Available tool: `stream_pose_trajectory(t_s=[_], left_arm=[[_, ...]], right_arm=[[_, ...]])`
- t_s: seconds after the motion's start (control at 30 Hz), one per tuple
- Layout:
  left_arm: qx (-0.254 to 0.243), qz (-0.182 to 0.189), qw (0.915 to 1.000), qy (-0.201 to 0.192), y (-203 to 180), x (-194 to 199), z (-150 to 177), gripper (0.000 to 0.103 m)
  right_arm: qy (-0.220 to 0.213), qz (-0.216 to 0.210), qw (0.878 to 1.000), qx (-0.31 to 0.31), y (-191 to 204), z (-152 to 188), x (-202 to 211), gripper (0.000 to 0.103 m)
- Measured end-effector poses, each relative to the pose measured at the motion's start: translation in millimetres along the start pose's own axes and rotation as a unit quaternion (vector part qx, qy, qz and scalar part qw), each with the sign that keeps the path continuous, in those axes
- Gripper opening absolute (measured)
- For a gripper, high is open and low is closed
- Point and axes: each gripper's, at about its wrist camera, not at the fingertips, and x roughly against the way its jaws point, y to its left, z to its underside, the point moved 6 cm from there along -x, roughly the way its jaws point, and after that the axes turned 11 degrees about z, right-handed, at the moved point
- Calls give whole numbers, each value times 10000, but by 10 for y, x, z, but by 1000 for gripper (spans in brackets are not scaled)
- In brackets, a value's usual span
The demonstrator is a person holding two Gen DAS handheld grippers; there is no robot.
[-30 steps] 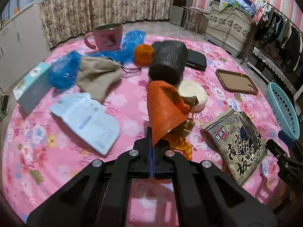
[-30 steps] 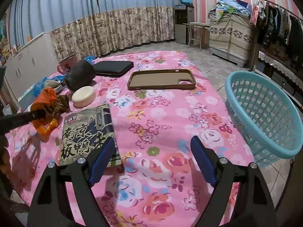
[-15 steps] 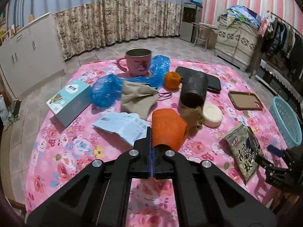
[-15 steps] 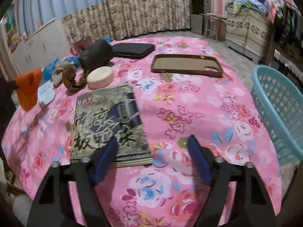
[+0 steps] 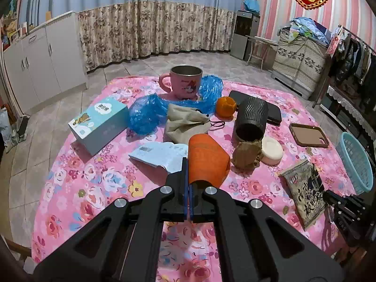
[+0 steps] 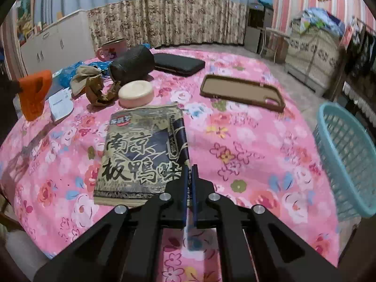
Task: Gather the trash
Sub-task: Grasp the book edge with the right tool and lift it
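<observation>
Covering the round table (image 5: 77,188) is a pink floral cloth, with floral curtains (image 5: 152,28) and pink-striped walls behind. The left gripper (image 5: 188,183) has its jaws pressed together on an orange wrapper (image 5: 206,159), held up above the cloth. The right gripper (image 6: 189,178) has its jaws nearly together over the near edge of a flat snack packet (image 6: 143,155); whether it grips it I cannot tell. The packet's long axis runs away from the camera. A blue basket (image 6: 347,159) stands beside the table's right edge.

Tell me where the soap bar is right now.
The soap bar lies on the pink cloth, left of centre in the right wrist view, just beyond the snack packet, with the crumpled brown paper to its left and the black cylinder behind it.
</observation>
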Motion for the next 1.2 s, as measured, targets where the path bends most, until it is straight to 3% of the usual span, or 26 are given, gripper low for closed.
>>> stream_pose_trajectory(t_s=[0.5, 1.2], left_arm=[[-41, 65, 9998, -204, -100, 94, -168, 0], [-180, 109, 9993, -322, -323, 136, -303, 0]], right_arm=[[-736, 362, 9957, -442, -574, -562, 358, 2], [-981, 168, 9925, -715, -740, -656, 474, 2]])
